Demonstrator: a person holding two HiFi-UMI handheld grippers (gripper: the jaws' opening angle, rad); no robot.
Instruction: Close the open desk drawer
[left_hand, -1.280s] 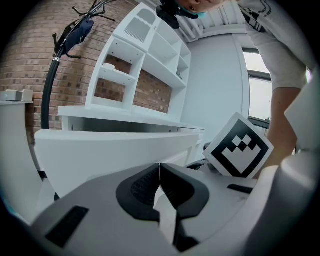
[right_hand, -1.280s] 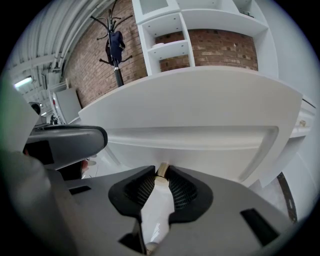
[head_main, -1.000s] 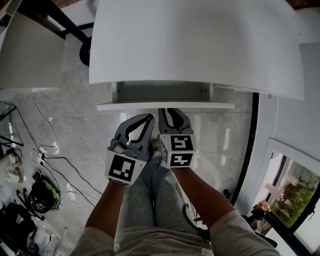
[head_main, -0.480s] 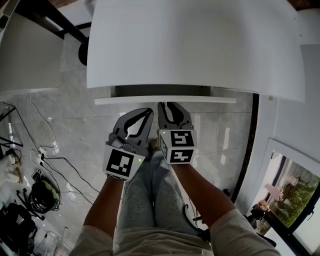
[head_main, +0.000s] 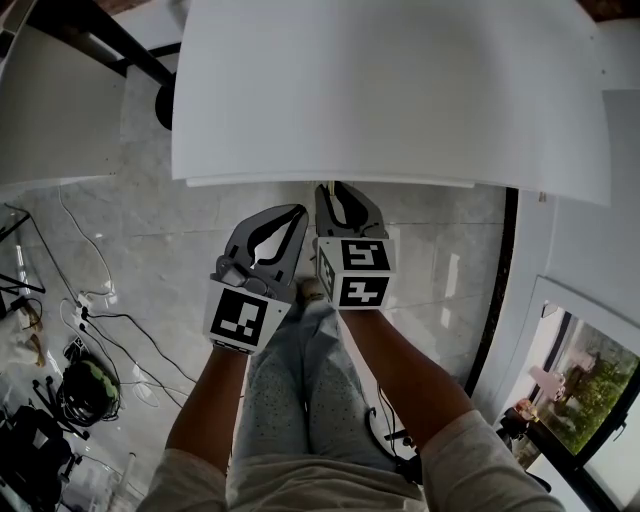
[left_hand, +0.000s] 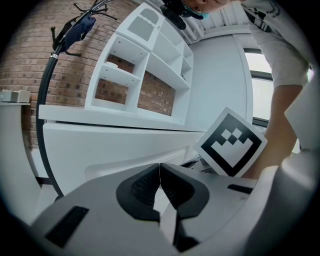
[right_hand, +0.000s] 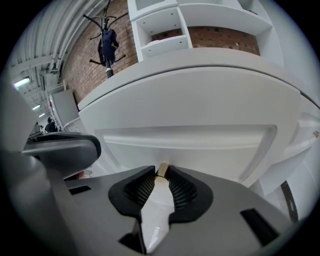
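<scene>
The white desk (head_main: 390, 90) fills the top of the head view. Only a thin strip of its drawer front (head_main: 330, 183) shows under the desk edge. My left gripper (head_main: 292, 212) is shut with nothing in it, its tips just short of the drawer front (left_hand: 125, 147). My right gripper (head_main: 338, 188) reaches to the drawer front (right_hand: 200, 145). In the right gripper view my right gripper (right_hand: 161, 170) has its tips closed on a small tan knob (right_hand: 162, 169) on that front. The drawer's inside is hidden.
The person's legs (head_main: 300, 400) are below the grippers. Cables and bags (head_main: 90, 340) lie on the marble floor at left. A second white table (head_main: 55, 110) stands at far left. White shelves (left_hand: 150, 65) and a coat stand (right_hand: 106, 42) back onto a brick wall.
The drawer has slid in under the desk: its open inside showed earlier, now only the front edge shows. Both grippers moved forward with it.
</scene>
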